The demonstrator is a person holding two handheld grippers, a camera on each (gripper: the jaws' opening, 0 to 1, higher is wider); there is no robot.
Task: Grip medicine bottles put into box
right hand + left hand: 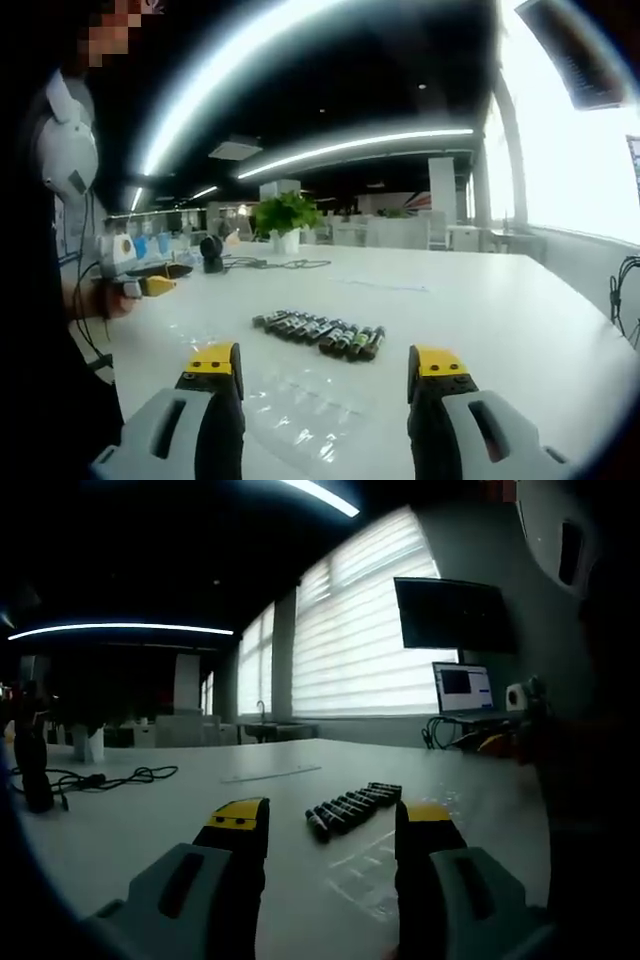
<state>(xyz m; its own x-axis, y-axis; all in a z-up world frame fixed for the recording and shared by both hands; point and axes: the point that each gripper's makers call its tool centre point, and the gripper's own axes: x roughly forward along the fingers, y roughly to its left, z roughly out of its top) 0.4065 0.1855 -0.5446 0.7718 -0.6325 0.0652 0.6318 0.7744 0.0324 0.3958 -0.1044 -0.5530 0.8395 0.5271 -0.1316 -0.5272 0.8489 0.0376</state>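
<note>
Left hand-held gripper: released, holding nothing, above the bench.
Right hand-held gripper: released, holding nothing.
Bench: white.
Clear tray: near the jaws, apparently unfilled.
Bottles: a row on the bench, none gripped; all remains.

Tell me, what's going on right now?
Left tool and right tool open, empty. Medicine bottles in a row on table, untouched. Clear plastic sheet lies nearer.

no readable text, labels or numbers anywhere
</note>
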